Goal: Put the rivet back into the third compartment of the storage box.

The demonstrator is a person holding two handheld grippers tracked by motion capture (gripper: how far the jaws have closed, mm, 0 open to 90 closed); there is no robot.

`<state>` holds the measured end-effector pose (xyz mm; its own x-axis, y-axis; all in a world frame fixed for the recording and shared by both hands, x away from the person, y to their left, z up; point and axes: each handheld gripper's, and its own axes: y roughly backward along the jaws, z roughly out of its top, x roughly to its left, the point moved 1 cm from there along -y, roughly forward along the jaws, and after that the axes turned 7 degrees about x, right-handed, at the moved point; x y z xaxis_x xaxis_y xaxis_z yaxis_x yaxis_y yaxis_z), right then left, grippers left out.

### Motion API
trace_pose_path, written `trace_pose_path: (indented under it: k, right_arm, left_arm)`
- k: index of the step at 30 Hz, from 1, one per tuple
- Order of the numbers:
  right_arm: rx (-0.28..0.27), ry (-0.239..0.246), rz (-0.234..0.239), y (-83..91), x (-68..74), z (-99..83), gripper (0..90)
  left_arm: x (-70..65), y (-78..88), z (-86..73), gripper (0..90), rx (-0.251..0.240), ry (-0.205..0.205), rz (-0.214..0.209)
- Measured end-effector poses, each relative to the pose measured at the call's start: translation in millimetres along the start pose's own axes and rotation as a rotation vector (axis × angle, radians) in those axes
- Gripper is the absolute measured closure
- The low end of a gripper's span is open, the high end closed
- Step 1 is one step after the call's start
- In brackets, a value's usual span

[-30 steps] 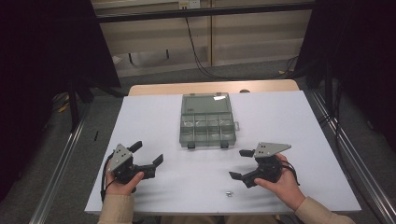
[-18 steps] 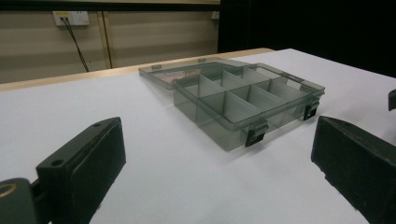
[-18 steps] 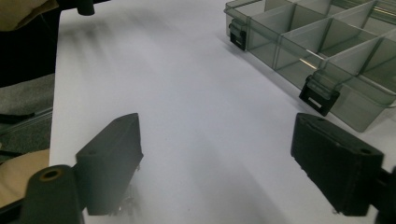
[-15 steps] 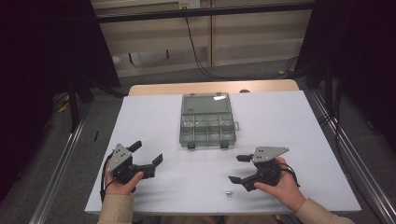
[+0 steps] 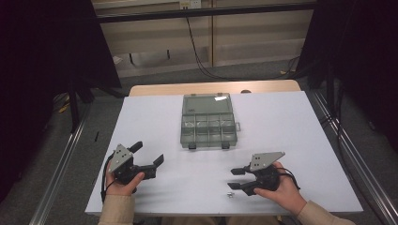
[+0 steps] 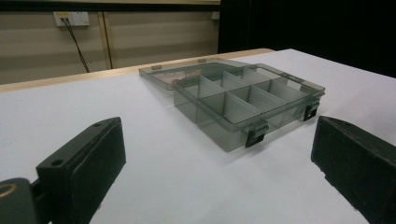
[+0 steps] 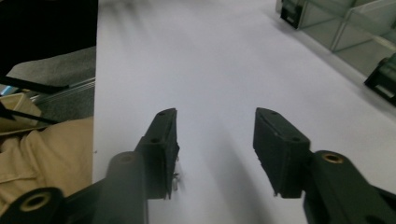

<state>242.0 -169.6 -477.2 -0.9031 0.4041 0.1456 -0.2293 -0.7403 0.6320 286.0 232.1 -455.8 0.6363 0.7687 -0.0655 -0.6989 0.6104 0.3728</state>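
A clear grey compartment box (image 5: 208, 125) lies mid-table with its lid folded open behind it; its divided cells look empty in the left gripper view (image 6: 247, 98). My left gripper (image 5: 149, 153) rests open at the near left and points toward the box, its jaws (image 6: 219, 140) spread wide with nothing between them. My right gripper (image 5: 233, 179) is open at the near right and points left. A small metal screw (image 5: 230, 194) lies on the table just in front of it. In the right gripper view that screw (image 7: 176, 179) sits beside the left jaw, outside the gap (image 7: 215, 116).
The white table (image 5: 281, 126) ends close behind the hands. A wooden strip (image 5: 263, 86) runs along the far edge. Metal rails (image 5: 349, 154) flank both sides. A beige sleeve (image 7: 42, 144) and the box's black latches (image 7: 380, 79) appear in the right gripper view.
My right gripper has slid a little toward the near edge, closer to the screw. The left gripper and the box have not moved.
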Motion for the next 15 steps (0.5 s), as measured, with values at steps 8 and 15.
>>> trace_pose_path:
  k: [8, 15]
  right_arm:
    - [0.051, -0.004, 0.046, -4.7, 4.3, -2.3, 66.3]
    - [0.057, 0.013, 0.069, -3.7, 6.5, -2.8, 72.2]
  left_arm:
    - [1.0, -0.8, -0.6, 2.9, 0.003, -0.003, -0.002]
    - [-0.3, -3.9, 0.2, 3.0, 0.004, 0.002, -0.008]
